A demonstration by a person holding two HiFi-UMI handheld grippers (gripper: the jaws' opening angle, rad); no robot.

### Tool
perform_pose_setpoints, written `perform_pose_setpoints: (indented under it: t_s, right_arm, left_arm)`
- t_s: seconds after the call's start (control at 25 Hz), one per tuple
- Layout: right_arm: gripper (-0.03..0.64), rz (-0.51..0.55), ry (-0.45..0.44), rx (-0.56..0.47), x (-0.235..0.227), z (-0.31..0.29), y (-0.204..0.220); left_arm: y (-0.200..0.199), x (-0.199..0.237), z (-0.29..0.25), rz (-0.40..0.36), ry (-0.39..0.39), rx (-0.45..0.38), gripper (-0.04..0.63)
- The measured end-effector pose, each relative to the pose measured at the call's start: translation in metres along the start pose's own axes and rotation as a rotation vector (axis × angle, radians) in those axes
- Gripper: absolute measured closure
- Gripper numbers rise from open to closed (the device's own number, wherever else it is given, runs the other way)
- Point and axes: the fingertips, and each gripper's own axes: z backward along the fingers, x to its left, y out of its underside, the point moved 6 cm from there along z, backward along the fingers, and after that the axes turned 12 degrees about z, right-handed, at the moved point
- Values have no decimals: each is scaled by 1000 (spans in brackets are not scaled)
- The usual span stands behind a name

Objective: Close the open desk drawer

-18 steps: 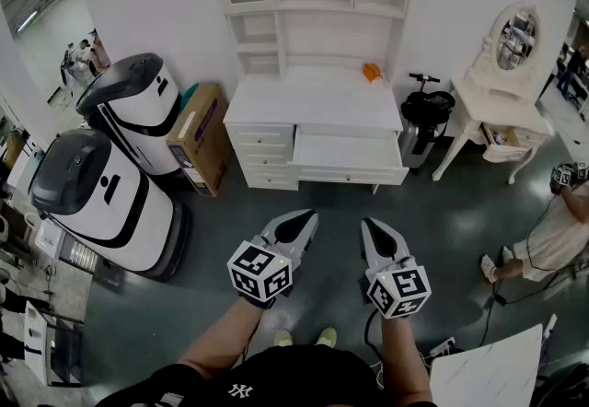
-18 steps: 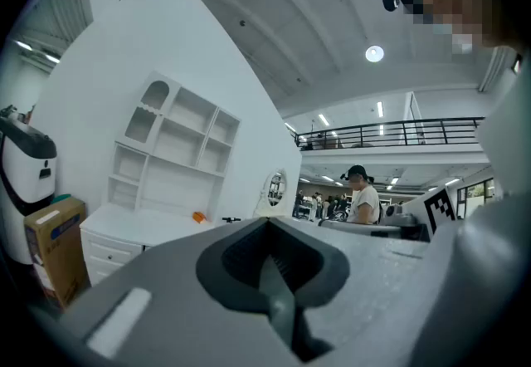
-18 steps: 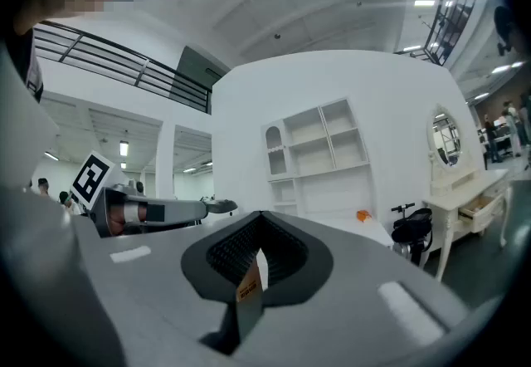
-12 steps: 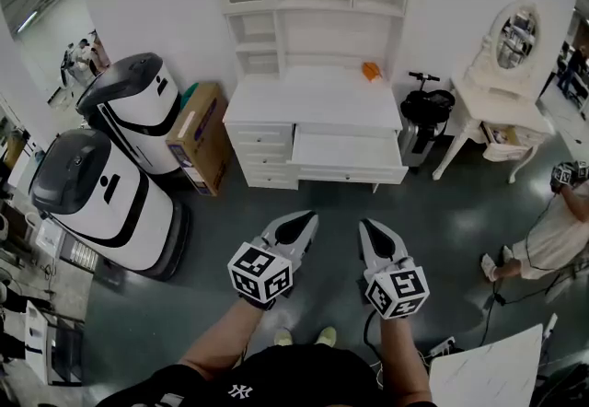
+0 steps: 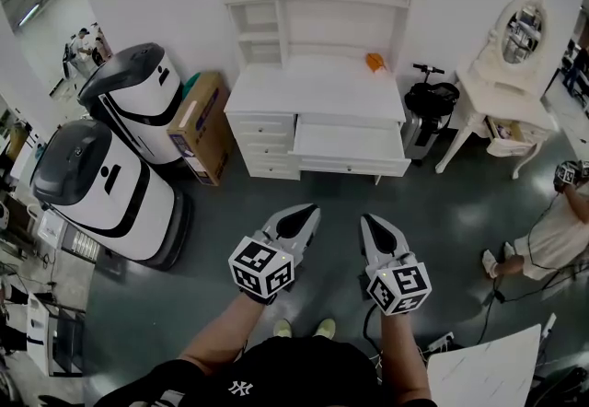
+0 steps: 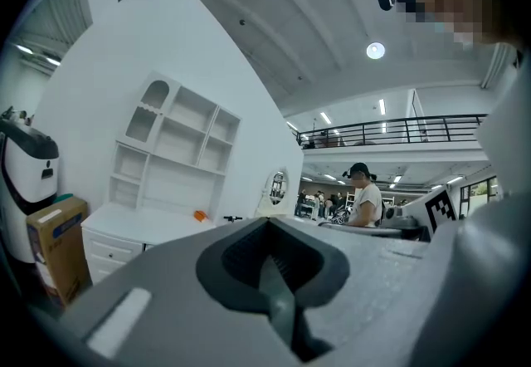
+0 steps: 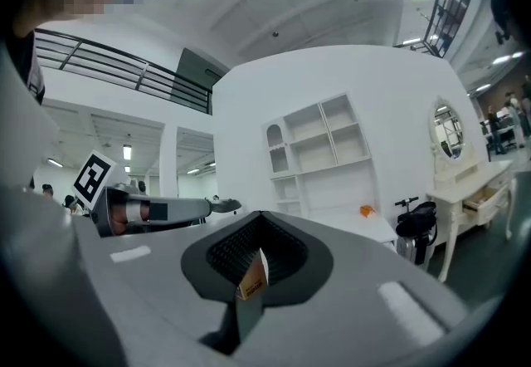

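The white desk (image 5: 313,92) with its shelf hutch stands against the far wall. Its wide middle drawer (image 5: 350,143) is pulled out and looks empty. Both grippers hang over the dark floor, well short of the desk and touching nothing. My left gripper (image 5: 306,214) is shut, jaws pressed together, as the left gripper view (image 6: 267,253) also shows. My right gripper (image 5: 369,223) is shut too; a small tan tag shows at its jaw seam (image 7: 253,266). The desk top (image 6: 141,226) (image 7: 369,228) shows beyond the jaws in both gripper views.
Two large white-and-black machines (image 5: 138,101) (image 5: 92,189) and a cardboard box (image 5: 201,124) stand left of the desk. An orange object (image 5: 374,62) lies on the desk top. A black scooter (image 5: 431,101), a white vanity table (image 5: 502,97) and a person (image 5: 552,230) are on the right.
The head view has shifted slightly, so the desk sits a little higher in frame. Both grippers stay shut in nearly the same pose.
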Motion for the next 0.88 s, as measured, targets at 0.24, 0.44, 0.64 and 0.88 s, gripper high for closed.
perform_pose_setpoints:
  t_s: [0.24,0.44,0.64,0.88]
  right_arm:
    - [592,-41,5,-8,-12,7,5]
    - [592,-52,-1,6,-22,13,13]
    - [592,-55,-3,12,-35,18,21]
    - [591,-72,11,19,-55,18,28]
  left_arm:
    - [8,-3,-4,11,-14,-1,595]
    - [19,-10,-12,16,-28,0,595]
    - [27,-18,-26,20,-36,4,595]
    - [31,-19,-46,12,-42,6,595]
